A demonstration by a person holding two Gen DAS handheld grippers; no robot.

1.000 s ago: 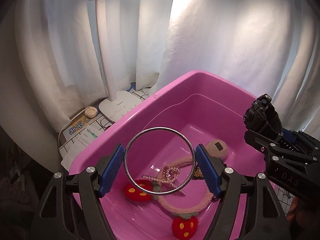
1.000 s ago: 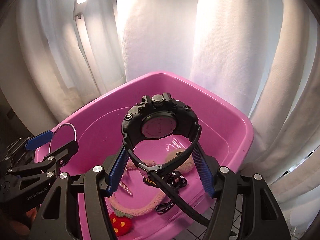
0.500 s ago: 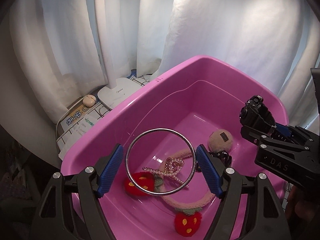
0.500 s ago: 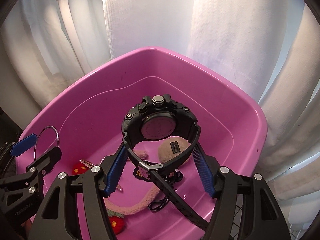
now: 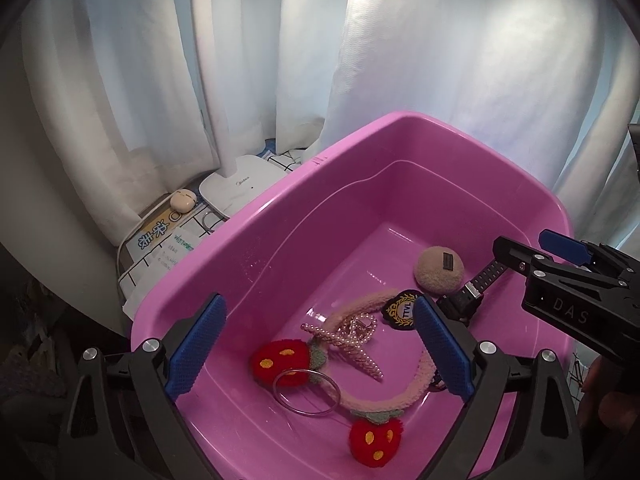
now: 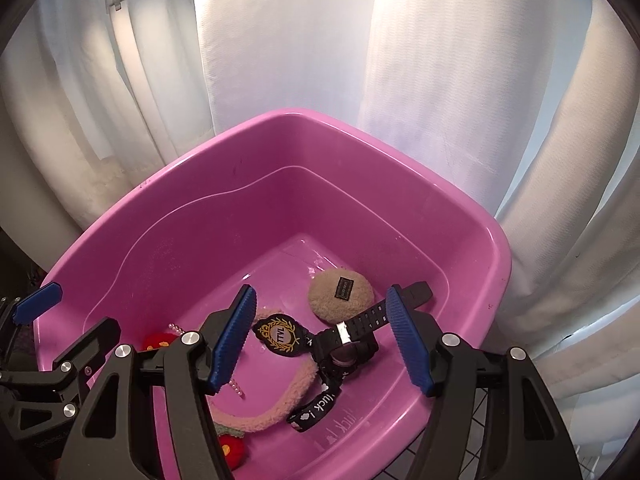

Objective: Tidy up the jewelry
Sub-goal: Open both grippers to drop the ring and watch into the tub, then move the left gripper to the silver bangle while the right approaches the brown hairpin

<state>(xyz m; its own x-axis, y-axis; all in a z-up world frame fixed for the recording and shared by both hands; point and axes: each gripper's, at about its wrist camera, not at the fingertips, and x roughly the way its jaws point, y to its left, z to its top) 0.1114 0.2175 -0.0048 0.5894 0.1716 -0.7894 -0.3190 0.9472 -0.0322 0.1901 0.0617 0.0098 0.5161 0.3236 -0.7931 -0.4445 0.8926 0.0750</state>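
Jewelry all in pink tub (image 5: 256,240): bangle (image 5: 306,392) flat on floor, overlapping strawberry headband (image 5: 400,392); watch (image 6: 346,350) on floor beside beige puff (image 6: 341,296).

Left gripper (image 5: 318,346): fingers opening, nothing between, bangle directly below and slightly ahead.

Right gripper (image 6: 320,340): fingers apart, not touching watch; watch below, strap running up toward right finger.

Judgement: both pieces released; next move is withdrawal straight up, clear of tub rim.

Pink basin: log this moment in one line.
left tool: opening, empty | right tool: open, empty | silver ring: in pink basin | black watch: in basin
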